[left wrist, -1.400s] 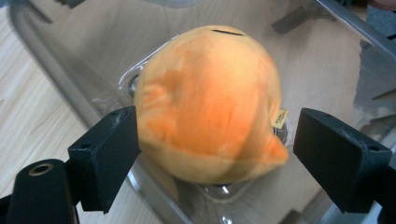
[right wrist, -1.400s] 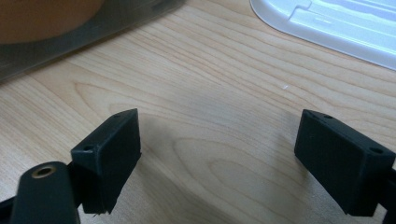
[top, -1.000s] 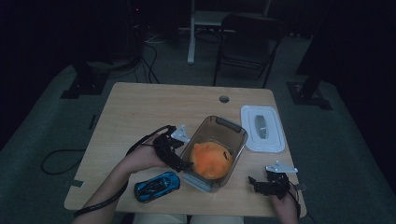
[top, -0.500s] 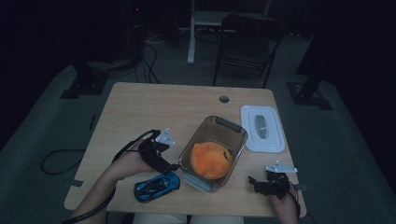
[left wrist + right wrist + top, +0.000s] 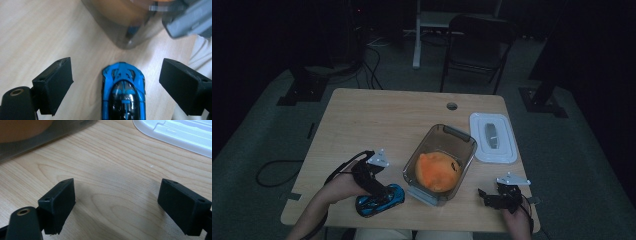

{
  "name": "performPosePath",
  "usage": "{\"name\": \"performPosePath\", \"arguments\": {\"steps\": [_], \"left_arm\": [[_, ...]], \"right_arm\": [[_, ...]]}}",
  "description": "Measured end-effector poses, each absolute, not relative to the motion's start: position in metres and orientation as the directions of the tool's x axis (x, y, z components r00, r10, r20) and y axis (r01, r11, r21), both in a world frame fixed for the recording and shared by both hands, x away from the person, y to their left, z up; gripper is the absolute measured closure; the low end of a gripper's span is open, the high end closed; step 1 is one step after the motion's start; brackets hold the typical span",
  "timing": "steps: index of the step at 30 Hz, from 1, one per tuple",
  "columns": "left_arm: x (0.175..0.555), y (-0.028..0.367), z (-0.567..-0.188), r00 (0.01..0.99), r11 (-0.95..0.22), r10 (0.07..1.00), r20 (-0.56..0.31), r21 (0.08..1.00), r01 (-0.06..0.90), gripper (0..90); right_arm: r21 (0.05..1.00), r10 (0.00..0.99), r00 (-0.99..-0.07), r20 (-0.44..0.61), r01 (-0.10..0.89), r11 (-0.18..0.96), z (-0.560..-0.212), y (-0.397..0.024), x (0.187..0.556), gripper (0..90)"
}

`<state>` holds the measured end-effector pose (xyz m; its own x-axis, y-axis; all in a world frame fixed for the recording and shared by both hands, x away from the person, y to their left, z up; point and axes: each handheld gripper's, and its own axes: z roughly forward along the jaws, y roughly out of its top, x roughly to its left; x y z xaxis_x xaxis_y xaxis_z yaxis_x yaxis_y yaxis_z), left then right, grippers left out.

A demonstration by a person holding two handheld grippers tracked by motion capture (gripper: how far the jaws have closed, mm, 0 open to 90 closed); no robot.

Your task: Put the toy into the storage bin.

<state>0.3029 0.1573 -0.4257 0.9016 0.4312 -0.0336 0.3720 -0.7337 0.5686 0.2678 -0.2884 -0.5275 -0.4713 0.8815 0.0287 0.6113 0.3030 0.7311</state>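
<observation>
The left tongs [image 5: 115, 82] have dropped, wide apart, astride the unlabelled blue toy car [image 5: 123, 93]; the right tongs [image 5: 116, 206] gape empty.

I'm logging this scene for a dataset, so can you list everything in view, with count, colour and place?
Table: one, light wood, centre of the high view, with a round hole near its far edge.
Container: one, clear grey, right of table centre.
Orange thing: one, orange, inside the container; what it is I cannot tell.
Lid: one, white, flat on the table right of the container.
Toy car: one, blue with black top, near edge, left of the container.
Chair: one, dark, beyond the table.
Cables: several, black, on the floor at far left.
Left gripper: one, black, jaws open on either side of the car, not touching it.
Right gripper: one, black, jaws open over bare table near the right corner.
</observation>
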Motion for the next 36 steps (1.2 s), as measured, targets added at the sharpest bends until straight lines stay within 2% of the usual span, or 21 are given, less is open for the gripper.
{"name": "performPosePath", "arguments": {"steps": [11,27,36], "left_arm": [[0.286,0.163,-0.463,0.895,-0.771,0.445,-0.043,0.491,0.407,12.3],[0.272,0.162,-0.489,0.855,-0.777,0.519,-0.02,0.406,0.481,12.3],[0.271,0.159,-0.497,0.872,-0.804,0.489,0.008,0.391,0.448,16.6]], "right_arm": [[0.731,0.882,-0.47,0.029,0.611,0.302,-0.528,-0.289,0.268,14.1],[0.733,0.885,-0.465,0.035,0.613,0.294,-0.527,-0.289,0.268,14.0],[0.732,0.885,-0.464,0.03,0.613,0.297,-0.527,-0.289,0.268,14.1]]}}
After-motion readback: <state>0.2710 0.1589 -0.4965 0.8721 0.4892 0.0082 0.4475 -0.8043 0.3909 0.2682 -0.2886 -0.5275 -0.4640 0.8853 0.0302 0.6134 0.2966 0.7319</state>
